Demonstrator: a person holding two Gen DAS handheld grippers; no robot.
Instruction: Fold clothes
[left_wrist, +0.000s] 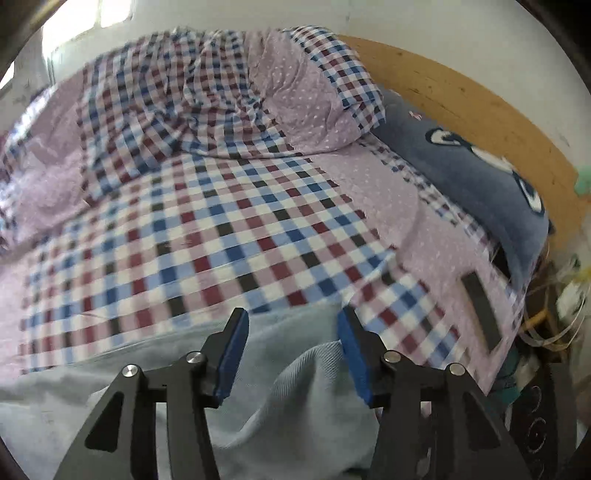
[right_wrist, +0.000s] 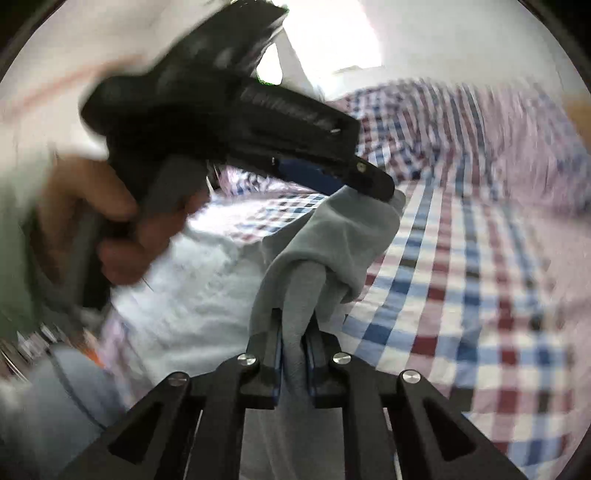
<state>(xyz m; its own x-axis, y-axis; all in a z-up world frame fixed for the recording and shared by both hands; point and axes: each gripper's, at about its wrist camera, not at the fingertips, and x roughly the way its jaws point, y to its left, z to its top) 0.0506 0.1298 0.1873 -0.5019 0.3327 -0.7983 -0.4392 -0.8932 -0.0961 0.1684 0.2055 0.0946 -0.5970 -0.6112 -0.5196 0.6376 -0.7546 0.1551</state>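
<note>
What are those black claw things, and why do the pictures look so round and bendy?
Each claw is a hand-held gripper with two fingers, squeezed by a person like tongs. A tiny wide-eyed camera sits on each one, which bends the view.

The left camera shows the left hand-held gripper open above a pale blue garment lying on a checked bedsheet, with a blue pillow near the wooden headboard.

The right camera shows the right hand-held gripper pinching grey-looking cloth. The person's hand holds the other gripper there; whether that one grips the cloth is unclear.
</note>
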